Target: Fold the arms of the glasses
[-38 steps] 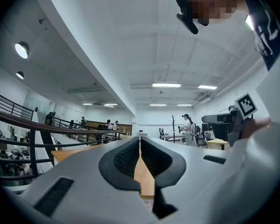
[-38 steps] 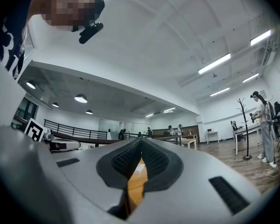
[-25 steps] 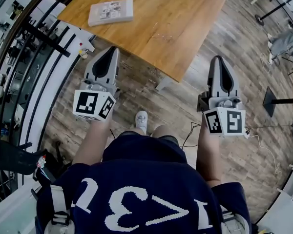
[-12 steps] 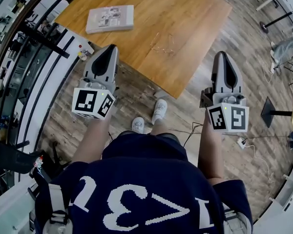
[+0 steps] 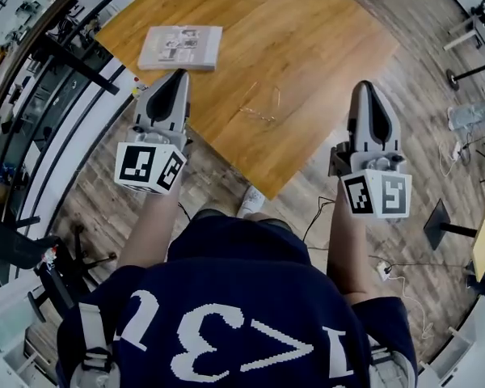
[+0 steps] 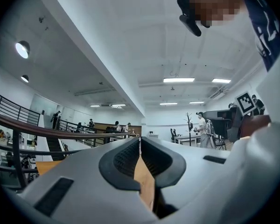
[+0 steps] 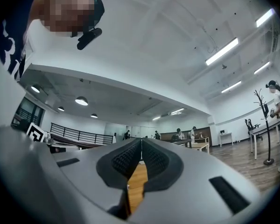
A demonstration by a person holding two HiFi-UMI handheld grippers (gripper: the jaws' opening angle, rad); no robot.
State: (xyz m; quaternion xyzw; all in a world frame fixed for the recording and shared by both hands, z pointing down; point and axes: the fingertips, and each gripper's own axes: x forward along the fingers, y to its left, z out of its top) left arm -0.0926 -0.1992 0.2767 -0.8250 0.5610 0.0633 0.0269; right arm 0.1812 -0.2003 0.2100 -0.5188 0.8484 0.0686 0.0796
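1. The glasses [image 5: 259, 107] lie on the wooden table [image 5: 307, 31], a thin wire frame not far from the table's near corner; the head view shows them too faintly to tell how the arms sit
2. The left gripper [image 5: 175, 74] is held in the air with its tip over the table's left edge, well apart from the glasses and to their left
3. In the left gripper view its jaws are pressed together at the tips [image 6: 139, 143], with nothing pinched; only a sliver of the table's wood shows through the gap lower down
4. The right gripper [image 5: 364, 86] is held to the right of the glasses, its tip about at the table's right edge and its body over the plank floor [image 5: 436, 136]
5. In the right gripper view its jaws likewise meet at the tips [image 7: 141, 146] and grip nothing
6. The glasses sit between the two grippers, touched by neither
7. A flat white booklet [image 5: 180, 47] rests on the far left part of the table, just beyond the left gripper's tip
8. The person's shoe [image 5: 250, 200] shows on the floor below the table's near corner
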